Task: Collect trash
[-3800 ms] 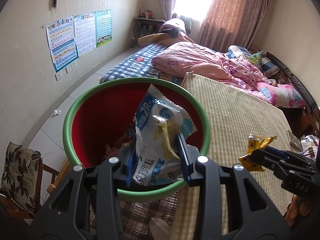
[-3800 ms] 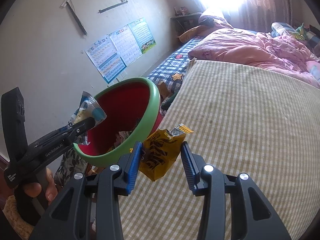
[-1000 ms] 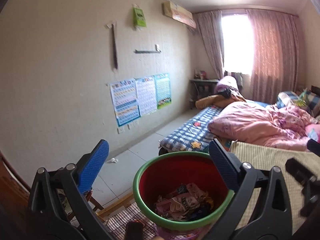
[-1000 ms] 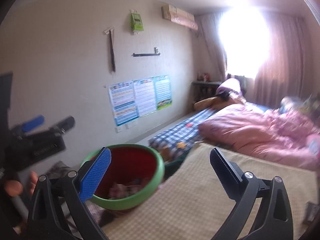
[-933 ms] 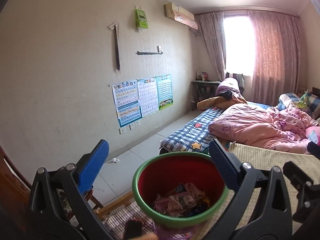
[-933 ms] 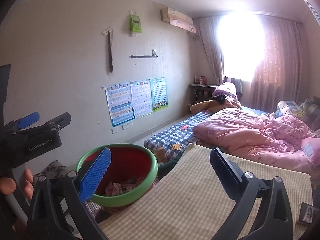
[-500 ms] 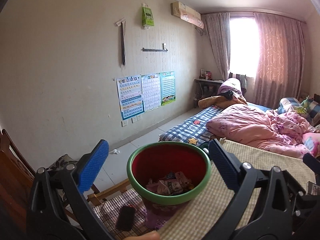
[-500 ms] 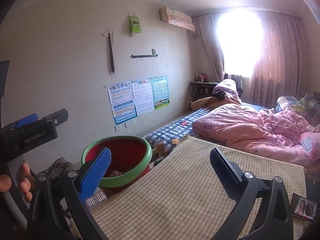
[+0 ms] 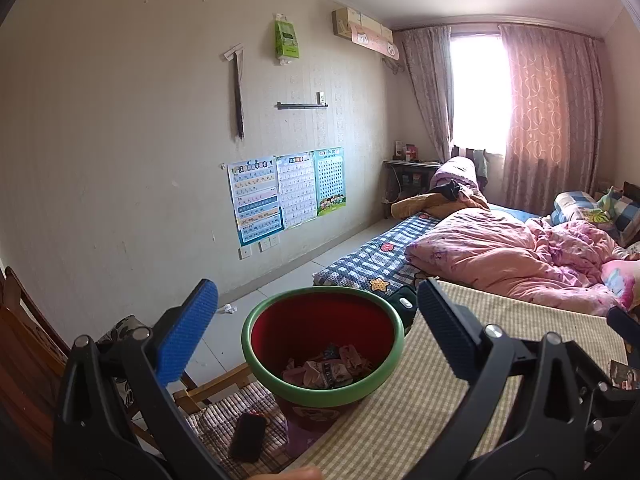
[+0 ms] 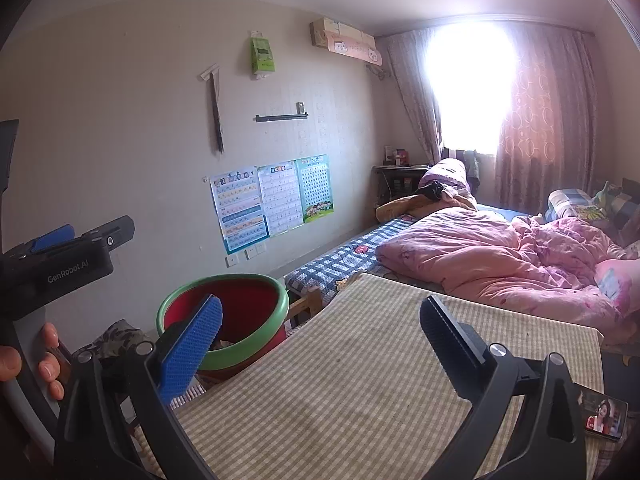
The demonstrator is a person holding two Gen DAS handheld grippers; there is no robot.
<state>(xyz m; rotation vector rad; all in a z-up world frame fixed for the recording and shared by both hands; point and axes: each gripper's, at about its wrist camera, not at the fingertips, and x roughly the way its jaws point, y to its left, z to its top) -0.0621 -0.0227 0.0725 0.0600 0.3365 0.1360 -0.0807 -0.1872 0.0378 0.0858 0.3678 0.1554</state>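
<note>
Left gripper point(image 9: 316, 324) hovering above and in front of the bin point(image 9: 256, 350), both fingers spread wide apart and gripping nothing. Blue pad point(image 9: 186, 338) of one finger showing to the left of the bin, dark pad point(image 9: 446, 332) of the other to its right.

Bin, red inside with a green rim, standing on a checked cushion point(image 9: 224, 420) just off the left edge of the worktop point(image 9: 420, 412), its wall touching or nearly touching that edge. Crumpled wrappers point(image 9: 326, 372) lying in a heap at the bottom of the bin. Dark phone-like slab point(image 9: 248, 436) resting on the cushion, just left of the bin's base.

Right gripper point(image 10: 320, 332) hanging over the worktop to the right of the bin, fingers likewise held far apart and empty. Blue pad of its left finger overlapping the bin's rim in the right wrist view. Checked cloth of the worktop lying bare between the two fingers. Small framed photo point(image 10: 604, 416) sitting at the worktop's far right corner, well apart from the bin.

Hand point(image 10: 44, 364) wrapping the left gripper's handle, left of the bin in the right wrist view.

Beyond the bin, pink quilt point(image 9: 500, 256) bunching up on the bed. Posters point(image 9: 286, 194) hanging on the wall behind the bin.
</note>
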